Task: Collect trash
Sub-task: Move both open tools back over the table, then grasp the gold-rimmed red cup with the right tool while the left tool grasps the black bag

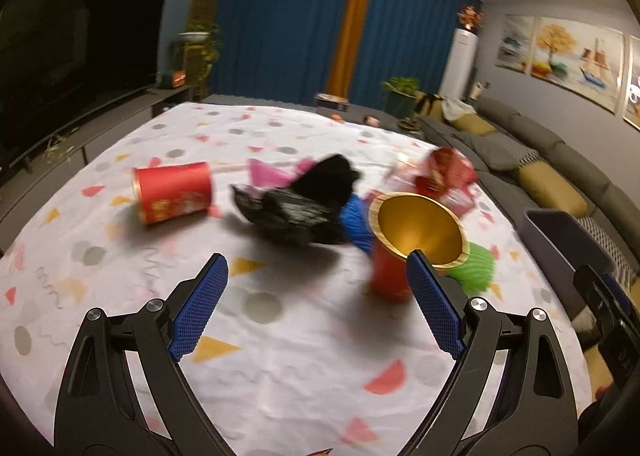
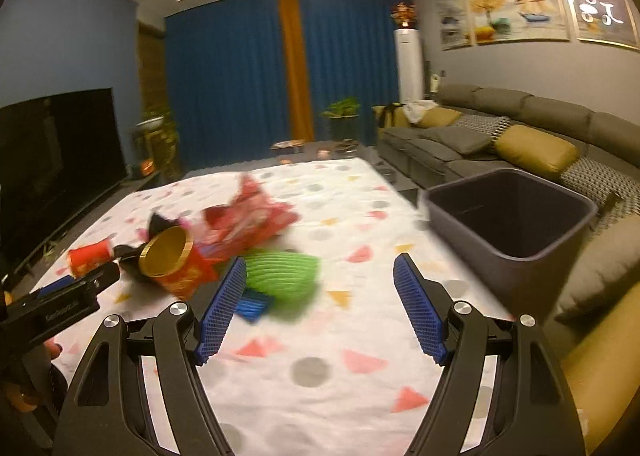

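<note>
Trash lies on a table under a patterned white cloth (image 1: 280, 336). A red cup with gold inside (image 1: 416, 232) stands upright just ahead of my open, empty left gripper (image 1: 316, 262). A second red cup (image 1: 172, 191) lies on its side at the left. Between them lie a crumpled black bag (image 1: 304, 199), blue (image 1: 356, 221) and green (image 1: 476, 268) ribbed pieces and a red wrapper (image 1: 444, 171). My right gripper (image 2: 320, 264) is open and empty, near the green piece (image 2: 284, 280) and the upright cup (image 2: 172, 260). A dark grey bin (image 2: 508, 215) stands at the table's right edge.
A grey sofa (image 2: 520, 143) with yellow cushions runs along the right, behind the bin. A large TV (image 1: 72, 55) on a low stand is at the left. Blue curtains (image 1: 288, 23) hang at the back. The left gripper's body (image 2: 60, 304) shows in the right wrist view.
</note>
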A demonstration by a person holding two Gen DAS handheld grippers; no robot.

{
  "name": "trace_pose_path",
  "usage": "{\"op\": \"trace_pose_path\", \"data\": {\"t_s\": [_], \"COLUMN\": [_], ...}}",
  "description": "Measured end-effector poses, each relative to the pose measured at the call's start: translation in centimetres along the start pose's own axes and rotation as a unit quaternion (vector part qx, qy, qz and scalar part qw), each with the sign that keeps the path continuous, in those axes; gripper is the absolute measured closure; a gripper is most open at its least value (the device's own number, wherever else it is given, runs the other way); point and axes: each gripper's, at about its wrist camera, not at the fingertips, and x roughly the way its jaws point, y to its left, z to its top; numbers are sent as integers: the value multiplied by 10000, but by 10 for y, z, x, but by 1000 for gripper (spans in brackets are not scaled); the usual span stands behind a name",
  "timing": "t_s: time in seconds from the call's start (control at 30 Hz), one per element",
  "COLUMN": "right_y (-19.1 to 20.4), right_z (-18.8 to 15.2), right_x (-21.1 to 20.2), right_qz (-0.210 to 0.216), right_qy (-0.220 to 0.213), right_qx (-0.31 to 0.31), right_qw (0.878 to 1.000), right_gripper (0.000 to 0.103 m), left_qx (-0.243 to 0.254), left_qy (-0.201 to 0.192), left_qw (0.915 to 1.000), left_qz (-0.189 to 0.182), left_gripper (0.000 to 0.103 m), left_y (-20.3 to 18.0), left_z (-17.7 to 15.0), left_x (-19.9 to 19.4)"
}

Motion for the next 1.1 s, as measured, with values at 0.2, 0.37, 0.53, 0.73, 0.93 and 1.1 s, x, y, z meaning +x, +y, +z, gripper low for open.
{"op": "trace_pose_path", "data": {"t_s": [0.2, 0.37, 0.53, 0.73, 0.93, 1.1], "right_y": [36, 57, 72, 75, 76, 74], "right_z": [3, 10, 12, 8, 3, -4], "right_x": [24, 39, 58, 76, 81, 82], "right_qz": [300, 525, 595, 608, 652, 697], "right_qy": [179, 235, 384, 585, 714, 815], "right_qx": [-179, -212, -322, -338, -376, -366], "right_qw": [9992, 9981, 9970, 9959, 9946, 9936], "right_gripper": [31, 39, 50, 61, 77, 93], "left_qx": [-132, -182, -228, -195, -183, -132], "left_qy": [-47, -44, -71, -51, -27, 38], "left_qw": [9998, 9996, 9996, 9997, 9998, 9999], "left_qz": [143, 189, 173, 133, 58, -17], "left_gripper": [14, 14, 14, 14, 14, 14], "left_y": [24, 38, 44, 46, 45, 43], "left_z": [5, 10, 17, 18, 20, 20], "left_x": [2, 8, 12, 19, 23, 29]}}
